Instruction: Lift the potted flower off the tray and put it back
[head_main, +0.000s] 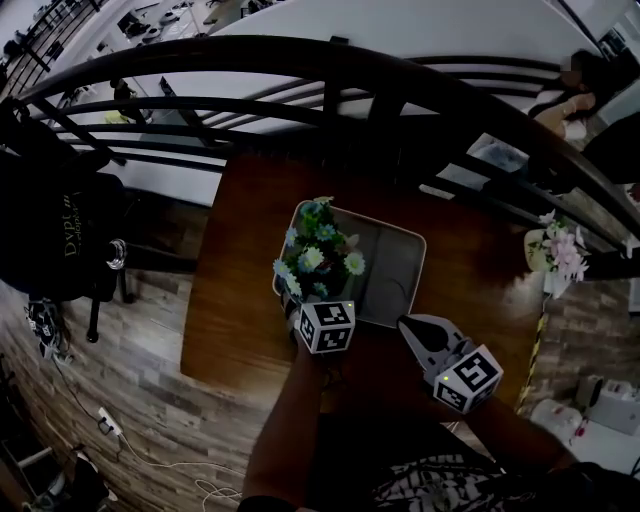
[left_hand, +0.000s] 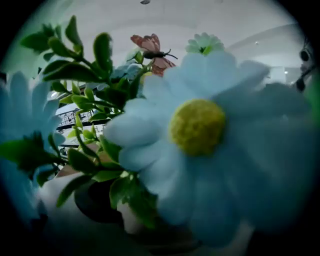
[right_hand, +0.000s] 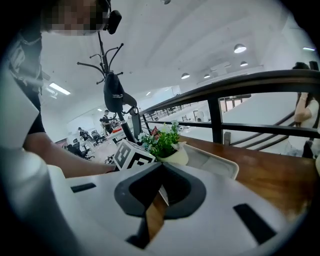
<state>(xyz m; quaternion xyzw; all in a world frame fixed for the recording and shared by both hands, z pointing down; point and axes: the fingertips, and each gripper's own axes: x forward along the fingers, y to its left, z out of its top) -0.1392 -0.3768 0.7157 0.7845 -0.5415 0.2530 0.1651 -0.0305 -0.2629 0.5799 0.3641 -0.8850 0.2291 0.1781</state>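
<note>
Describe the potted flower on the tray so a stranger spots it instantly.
Start at the wooden table beside the dark railing. A pale rectangular tray lies on it, and the potted flower stands at the tray's left end. Unlike the pink bouquet to the right, its blooms are white and blue.

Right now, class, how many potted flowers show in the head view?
2. The blue-and-white potted flower stands in the tray; the pink potted flower sits at the right edge of the table. Others may be hidden.

Wooden table (head_main: 235, 290) beside dark railing (head_main: 330, 60)
</note>
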